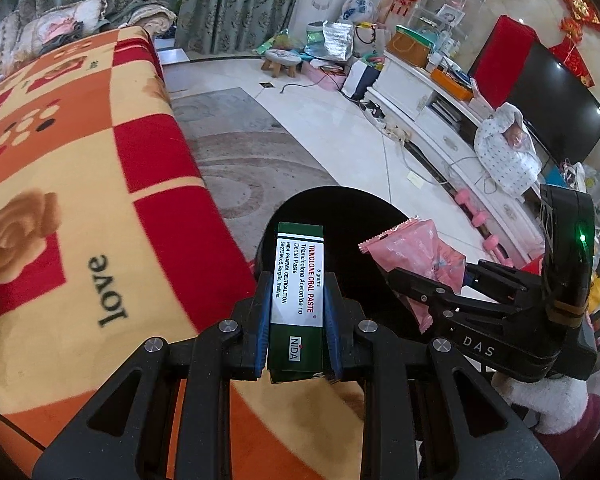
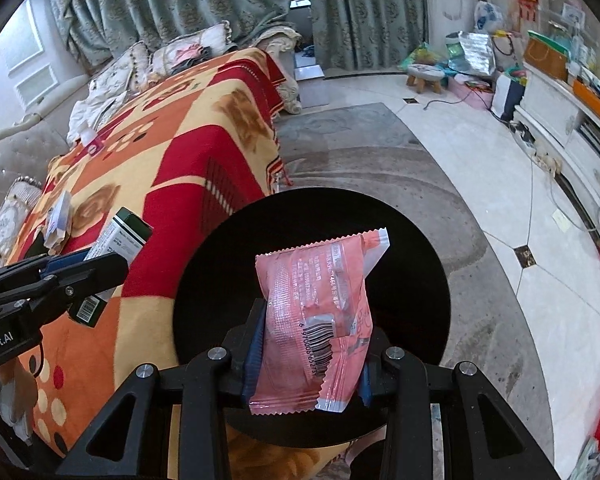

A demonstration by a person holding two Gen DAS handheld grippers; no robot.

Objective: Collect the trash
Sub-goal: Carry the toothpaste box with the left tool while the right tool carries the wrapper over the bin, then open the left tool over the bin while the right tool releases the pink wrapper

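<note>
Two pieces of trash hang in our grippers above the round black bin (image 2: 400,248). At far left lies the orange, red and cream patterned blanket (image 1: 80,152). Our left gripper (image 1: 296,320) has its blue-padded fingers (image 1: 263,320) clamped on the sides of a small green and white cardboard paste box (image 1: 298,280), over the bin's near rim. To the right, our right gripper (image 2: 306,360) is closed on a crumpled pink plastic wrapper (image 2: 320,312), over the bin's mouth.

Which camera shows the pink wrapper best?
The right wrist view: the pink wrapper fills the middle, barcode readable, pinched in the right tongs. The left wrist view shows it only sideways and partly hidden.
</note>
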